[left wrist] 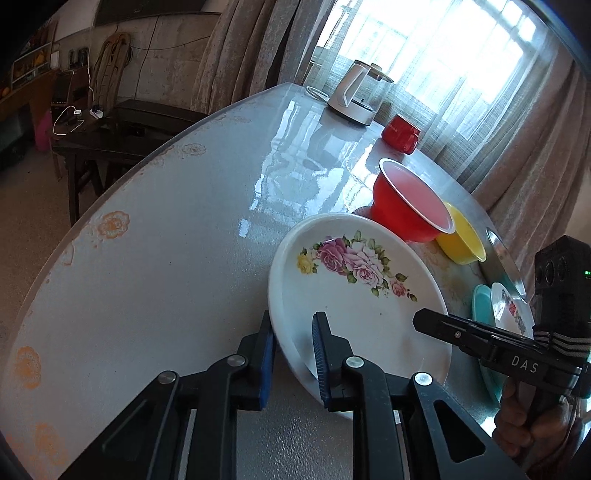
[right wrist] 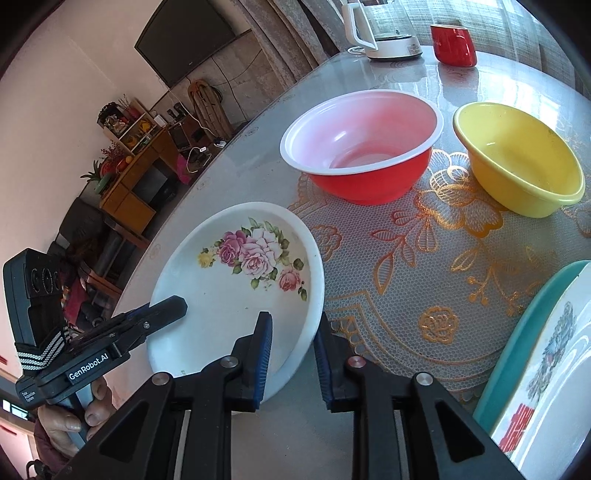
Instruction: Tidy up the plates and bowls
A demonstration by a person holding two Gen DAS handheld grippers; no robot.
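A white plate with pink roses is held between both grippers, its left part reaching past the table edge. My left gripper is shut on the plate's left rim. On the plate's right rim my right gripper is shut, one pad on each side. Behind the plate stand a red bowl and a yellow bowl, both upright. To the right a teal plate carries a white printed plate.
At the far end of the round table are a white kettle and a red mug. A gold lace mat lies under the bowls. Curtains hang behind; dark furniture stands beyond the left edge.
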